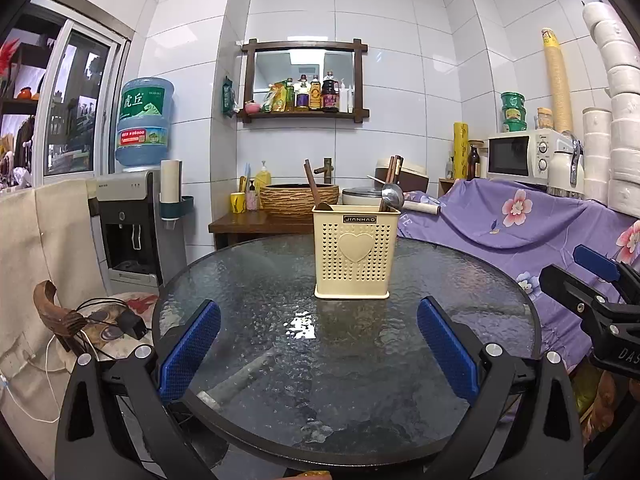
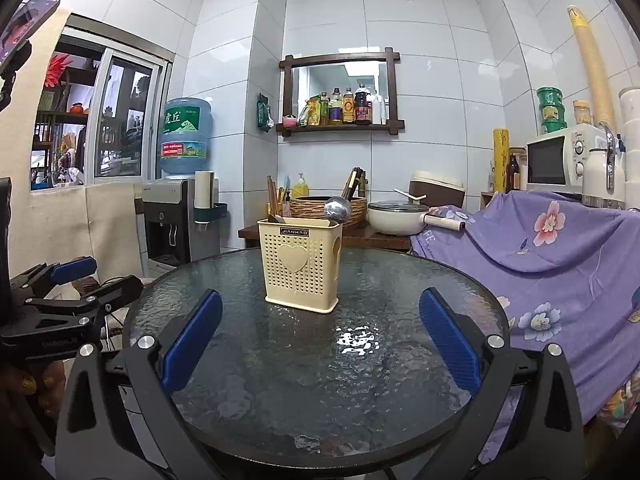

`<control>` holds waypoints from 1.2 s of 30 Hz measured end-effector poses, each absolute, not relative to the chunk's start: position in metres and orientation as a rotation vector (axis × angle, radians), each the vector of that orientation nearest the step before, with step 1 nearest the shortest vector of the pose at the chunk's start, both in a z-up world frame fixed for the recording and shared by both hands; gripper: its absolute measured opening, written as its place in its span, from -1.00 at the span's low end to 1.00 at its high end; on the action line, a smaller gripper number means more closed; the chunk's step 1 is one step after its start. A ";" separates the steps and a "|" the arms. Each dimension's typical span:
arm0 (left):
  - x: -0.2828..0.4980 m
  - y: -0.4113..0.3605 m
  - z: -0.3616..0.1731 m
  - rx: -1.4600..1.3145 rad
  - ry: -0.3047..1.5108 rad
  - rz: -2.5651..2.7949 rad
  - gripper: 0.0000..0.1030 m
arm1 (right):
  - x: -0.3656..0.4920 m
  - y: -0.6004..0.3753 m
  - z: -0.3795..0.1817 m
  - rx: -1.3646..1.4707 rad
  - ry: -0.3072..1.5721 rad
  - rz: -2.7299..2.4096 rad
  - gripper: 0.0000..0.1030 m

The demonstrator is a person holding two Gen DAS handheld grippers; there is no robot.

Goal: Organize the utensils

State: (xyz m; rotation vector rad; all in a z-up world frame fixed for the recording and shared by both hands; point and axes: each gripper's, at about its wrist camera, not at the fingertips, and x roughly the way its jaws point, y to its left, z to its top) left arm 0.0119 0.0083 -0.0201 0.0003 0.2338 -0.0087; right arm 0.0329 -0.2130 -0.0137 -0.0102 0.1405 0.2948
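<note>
Round glass desk (image 1: 248, 280), slick and wet-looking, is carrying a cream plastic caddy (image 1: 354, 254) at 12 o'clock from both grippers; light, stiff, likely to slide if nudged. Ladle (image 2: 337, 209) and wooden handles (image 1: 311, 184) are standing inside: rigid, best pinched along the shaft. Left gripper (image 1: 318, 350) and right gripper (image 2: 320, 350) are both hovering spread wide, holding nothing.
</note>
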 end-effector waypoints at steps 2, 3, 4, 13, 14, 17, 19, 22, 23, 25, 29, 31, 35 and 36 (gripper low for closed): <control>0.012 0.008 -0.020 0.001 0.235 -0.009 0.88 | 0.032 -0.212 -0.014 -0.014 0.138 0.295 0.89; 0.012 0.008 -0.020 0.001 0.236 -0.009 0.88 | 0.032 -0.212 -0.014 -0.015 0.137 0.295 0.89; 0.012 0.009 -0.020 0.000 0.238 -0.009 0.88 | 0.033 -0.212 -0.014 -0.016 0.137 0.296 0.89; 0.014 0.007 -0.021 0.000 0.245 -0.015 0.88 | 0.032 -0.212 -0.015 -0.013 0.140 0.296 0.89; 0.014 0.007 -0.021 0.000 0.245 -0.014 0.88 | 0.032 -0.212 -0.015 -0.013 0.141 0.296 0.89; 0.014 0.006 -0.021 0.001 0.246 -0.014 0.88 | 0.031 -0.212 -0.015 -0.014 0.142 0.297 0.89; 0.014 0.005 -0.021 0.001 0.246 -0.013 0.88 | 0.032 -0.212 -0.015 -0.014 0.142 0.296 0.89; 0.015 0.005 -0.021 0.003 0.250 -0.016 0.88 | 0.032 -0.212 -0.015 -0.014 0.142 0.297 0.89; 0.015 0.006 -0.021 0.003 0.251 -0.017 0.88 | 0.032 -0.211 -0.015 -0.015 0.143 0.297 0.89; 0.016 0.006 -0.021 0.003 0.255 -0.019 0.88 | 0.032 -0.211 -0.015 -0.017 0.144 0.298 0.89; 0.017 0.007 -0.021 0.003 0.259 -0.020 0.88 | 0.032 -0.211 -0.015 -0.017 0.144 0.298 0.89; 0.017 0.007 -0.021 0.001 0.261 -0.023 0.88 | 0.032 -0.211 -0.015 -0.017 0.144 0.298 0.89; 0.017 0.008 -0.022 -0.005 0.264 -0.022 0.88 | 0.032 -0.212 -0.015 -0.017 0.145 0.298 0.89; 0.018 0.008 -0.023 -0.007 0.266 -0.023 0.88 | 0.032 -0.212 -0.015 -0.017 0.144 0.298 0.89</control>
